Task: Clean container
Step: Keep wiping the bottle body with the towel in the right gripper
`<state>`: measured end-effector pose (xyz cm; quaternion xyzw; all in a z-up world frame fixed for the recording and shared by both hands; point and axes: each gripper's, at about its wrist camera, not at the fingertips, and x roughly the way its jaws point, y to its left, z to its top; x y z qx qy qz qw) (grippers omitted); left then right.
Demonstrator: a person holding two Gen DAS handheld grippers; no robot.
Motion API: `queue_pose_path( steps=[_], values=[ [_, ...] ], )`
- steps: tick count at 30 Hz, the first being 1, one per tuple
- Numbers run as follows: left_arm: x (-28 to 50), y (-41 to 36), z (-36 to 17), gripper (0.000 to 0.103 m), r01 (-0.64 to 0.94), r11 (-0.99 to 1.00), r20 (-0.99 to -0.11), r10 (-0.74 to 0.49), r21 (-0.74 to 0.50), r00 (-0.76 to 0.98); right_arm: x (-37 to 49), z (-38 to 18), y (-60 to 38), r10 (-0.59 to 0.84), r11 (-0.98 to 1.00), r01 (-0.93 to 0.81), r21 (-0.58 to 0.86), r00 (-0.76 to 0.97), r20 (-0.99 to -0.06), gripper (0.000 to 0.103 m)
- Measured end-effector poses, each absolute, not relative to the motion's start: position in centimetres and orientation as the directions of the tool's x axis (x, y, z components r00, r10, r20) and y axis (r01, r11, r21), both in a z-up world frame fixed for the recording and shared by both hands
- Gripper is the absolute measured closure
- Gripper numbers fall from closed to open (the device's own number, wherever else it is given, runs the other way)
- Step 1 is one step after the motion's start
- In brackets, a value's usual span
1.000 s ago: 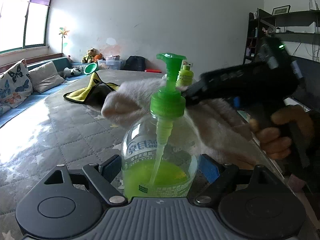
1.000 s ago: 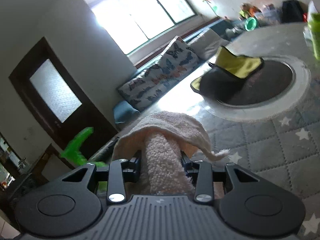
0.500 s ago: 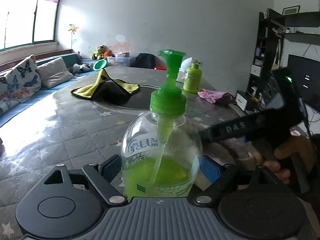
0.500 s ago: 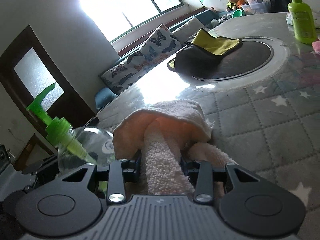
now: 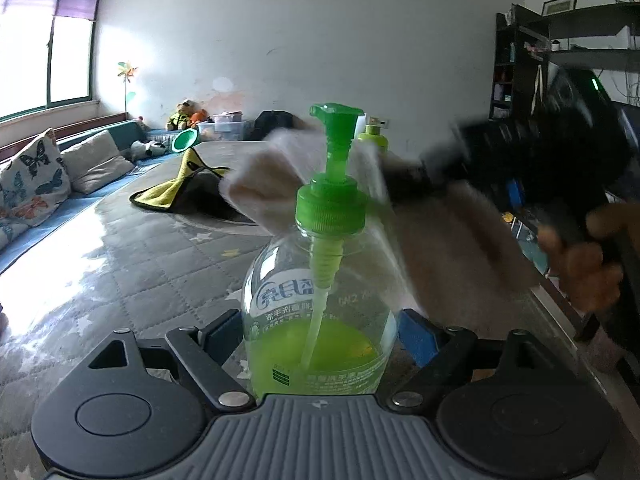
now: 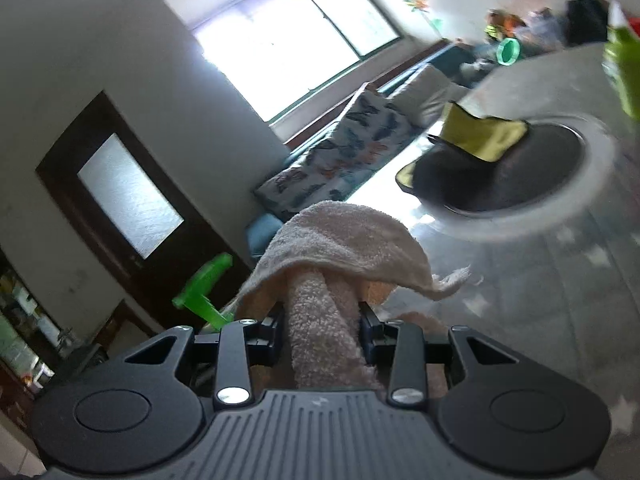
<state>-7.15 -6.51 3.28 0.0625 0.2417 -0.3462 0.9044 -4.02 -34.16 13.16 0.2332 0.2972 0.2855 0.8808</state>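
Left gripper (image 5: 320,328): pinched on the round body of the pump bottle (image 5: 320,312), one finger on each side, the blue pad (image 5: 416,336) on the right touching the glassy wall
Pump bottle: upright at the near edge of the table (image 5: 120,264), clear, with green liquid in its lower part, a green collar and a green pump head (image 5: 336,114) on top; only the pump head shows in the right wrist view (image 6: 204,288)
Right gripper (image 6: 322,320): clamped on the pink towel (image 6: 340,240), which bunches between the fingers and folds forward over their tips; in the left wrist view it comes in from the right, blurred, with a person's hand (image 5: 588,264) on its handle
Pink towel: in the left wrist view (image 5: 452,240) it hangs behind and to the right of the bottle, near its neck and shoulder; blur hides whether it touches the glass
In the way: the towel and the dark gripper body cover much of the right side of the table
Around: a yellow and black cloth (image 5: 180,188) lies farther back on a dark round inset (image 6: 520,176) in the table; a green bottle (image 5: 374,140) stands far behind the pump head
Far left: a bench with a butterfly cushion (image 5: 28,184) under the window (image 5: 40,64)
Far right: dark shelves (image 5: 520,56)
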Motion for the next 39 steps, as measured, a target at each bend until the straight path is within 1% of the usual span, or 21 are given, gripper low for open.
queue_pose_path(
  steps=[3, 8, 14, 18, 24, 30, 35, 39],
  values=[
    [-7.1, -6.3, 3.2, 0.016, 0.657, 0.751, -0.476, -0.601, -0.064, 0.642, -2.6, 13.2, -33.0, 0.642, 0.737, -0.374, 0.563, 0.647, -0.411, 0.066],
    [-7.0, -6.2, 3.0, 0.016, 0.658, 0.750, -0.473, -0.605, -0.068, 0.641, -0.7, 11.0, -33.2, 0.621, 0.741, -0.297, 0.602, 0.644, -0.446, 0.066],
    [-6.9, -6.2, 2.9, 0.016, 0.656, 0.752, -0.470, -0.604, -0.068, 0.644, -1.0, 8.1, -34.0, 0.575, 0.776, -0.219, 0.592, 0.632, -0.520, 0.066],
    [-7.2, -6.4, 3.0, 0.016, 0.652, 0.756, -0.474, -0.598, -0.064, 0.647, -2.1, 7.3, -34.5, 0.557, 0.789, -0.207, 0.579, 0.637, -0.532, 0.067],
    [-7.3, -6.8, 3.2, 0.015, 0.623, 0.779, -0.488, -0.571, -0.069, 0.660, -4.5, 7.4, -35.1, 0.547, 0.800, -0.217, 0.559, 0.645, -0.533, 0.067],
    [-7.7, -7.0, 3.6, 0.015, 0.571, 0.815, -0.498, -0.536, -0.097, 0.682, -6.3, 7.6, -35.5, 0.560, 0.785, -0.219, 0.579, 0.649, -0.514, 0.067],
    [-7.8, -6.8, 3.7, 0.017, 0.589, 0.805, -0.501, -0.541, -0.076, 0.675, -6.7, 8.9, -35.7, 0.581, 0.758, -0.232, 0.609, 0.664, -0.470, 0.067],
    [-7.7, -6.0, 3.6, 0.017, 0.628, 0.775, -0.502, -0.572, -0.072, 0.648, -6.4, 11.0, -35.1, 0.618, 0.730, -0.292, 0.618, 0.667, -0.415, 0.067]
  ],
)
